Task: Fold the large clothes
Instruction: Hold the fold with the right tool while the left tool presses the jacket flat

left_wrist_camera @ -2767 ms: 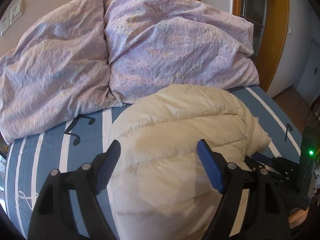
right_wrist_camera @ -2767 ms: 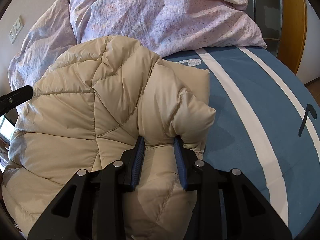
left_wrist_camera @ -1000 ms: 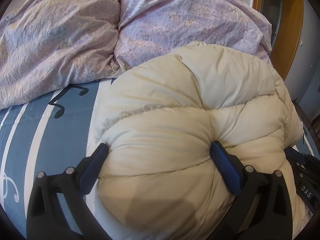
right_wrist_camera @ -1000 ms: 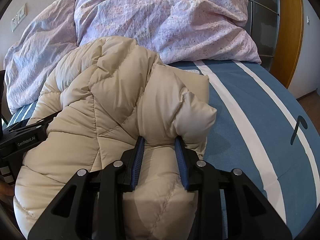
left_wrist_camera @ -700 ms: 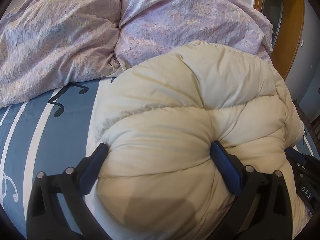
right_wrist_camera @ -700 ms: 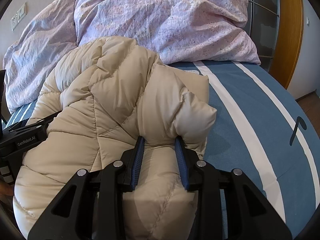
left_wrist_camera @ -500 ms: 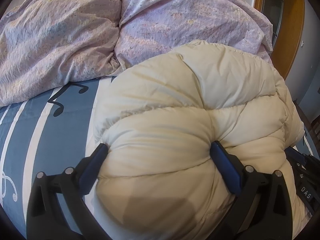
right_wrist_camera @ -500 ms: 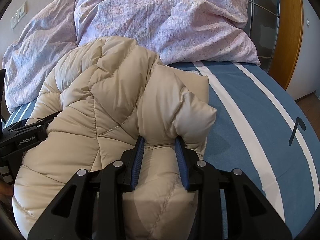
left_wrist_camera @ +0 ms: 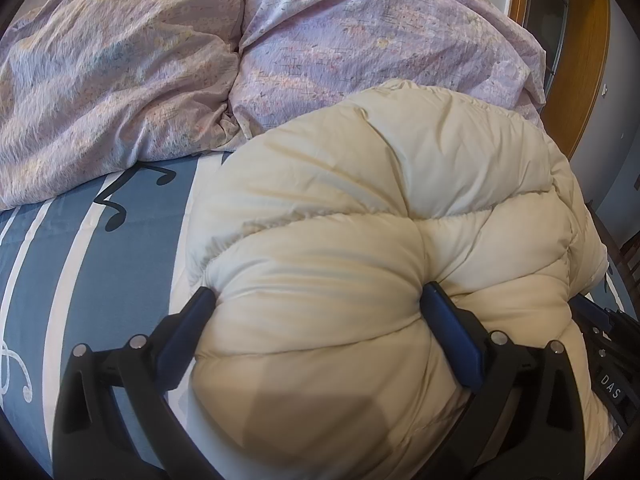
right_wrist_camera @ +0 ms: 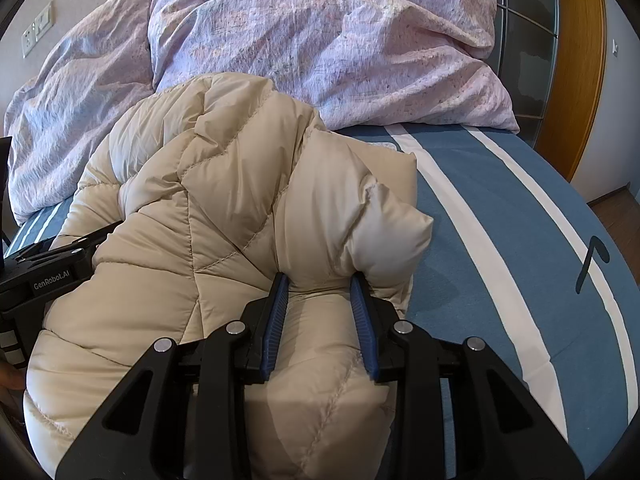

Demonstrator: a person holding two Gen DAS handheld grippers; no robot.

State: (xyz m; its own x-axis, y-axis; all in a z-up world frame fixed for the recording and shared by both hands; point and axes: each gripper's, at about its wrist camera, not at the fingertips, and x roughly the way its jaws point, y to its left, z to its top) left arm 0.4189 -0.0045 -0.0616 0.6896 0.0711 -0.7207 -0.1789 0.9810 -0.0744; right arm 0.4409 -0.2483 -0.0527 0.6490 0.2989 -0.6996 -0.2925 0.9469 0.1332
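Observation:
A cream quilted down jacket (left_wrist_camera: pixel 360 208) lies bunched on the blue striped bed. In the left wrist view my left gripper (left_wrist_camera: pixel 316 300) has its blue pads wide apart, with a thick roll of the jacket filling the space between them and pressing on both. In the right wrist view the jacket (right_wrist_camera: pixel 224 200) bulges up in a mound. My right gripper (right_wrist_camera: pixel 320 280) is shut on a thick fold at the jacket's right edge. The left gripper's black body (right_wrist_camera: pixel 44 276) shows at the jacket's left side.
Two rumpled lilac pillows or duvets (left_wrist_camera: pixel 168 52) (right_wrist_camera: pixel 328 40) lie at the head of the bed. The blue sheet with white stripes and music notes (right_wrist_camera: pixel 520 208) extends right of the jacket. A wooden door frame (right_wrist_camera: pixel 580 68) stands at the right.
Since 2.8 s ago my left gripper moved forward onto the jacket, so a thick roll now sits between its pads. Over the last second nothing has visibly moved. The right gripper keeps its hold.

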